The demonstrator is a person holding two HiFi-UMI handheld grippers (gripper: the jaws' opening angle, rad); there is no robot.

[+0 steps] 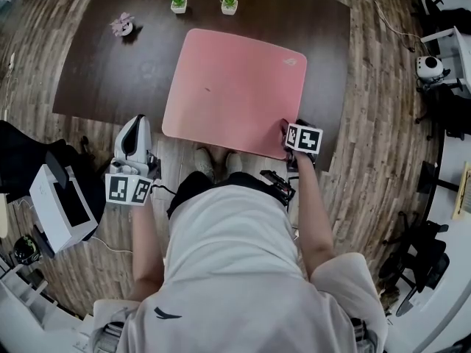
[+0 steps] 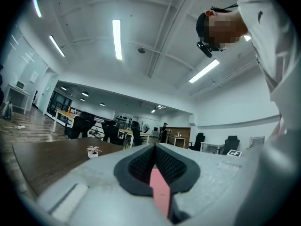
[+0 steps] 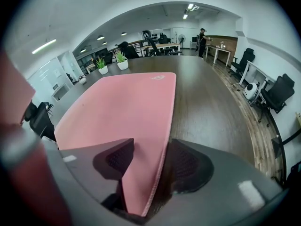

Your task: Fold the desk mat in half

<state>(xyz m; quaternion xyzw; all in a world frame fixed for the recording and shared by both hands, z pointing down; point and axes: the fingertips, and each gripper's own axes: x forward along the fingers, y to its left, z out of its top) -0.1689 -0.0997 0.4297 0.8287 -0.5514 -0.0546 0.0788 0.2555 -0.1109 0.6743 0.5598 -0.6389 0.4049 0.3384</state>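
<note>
Tilting down, right gripper (image 3: 146, 161) (jaws apart) straddles desk mat (image 3: 122, 107) corner.

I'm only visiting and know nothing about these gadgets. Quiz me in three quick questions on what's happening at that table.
1. Multiple choice: which part of the mat lies between the right gripper's open jaws?
A) its far left corner
B) its near right corner
C) its middle
2. True or false: the mat is already folded in half.
3. How many potted plants stand on the table?

Key
1. B.
2. False: it lies flat.
3. Three, all beyond the mat's far edge.
</note>
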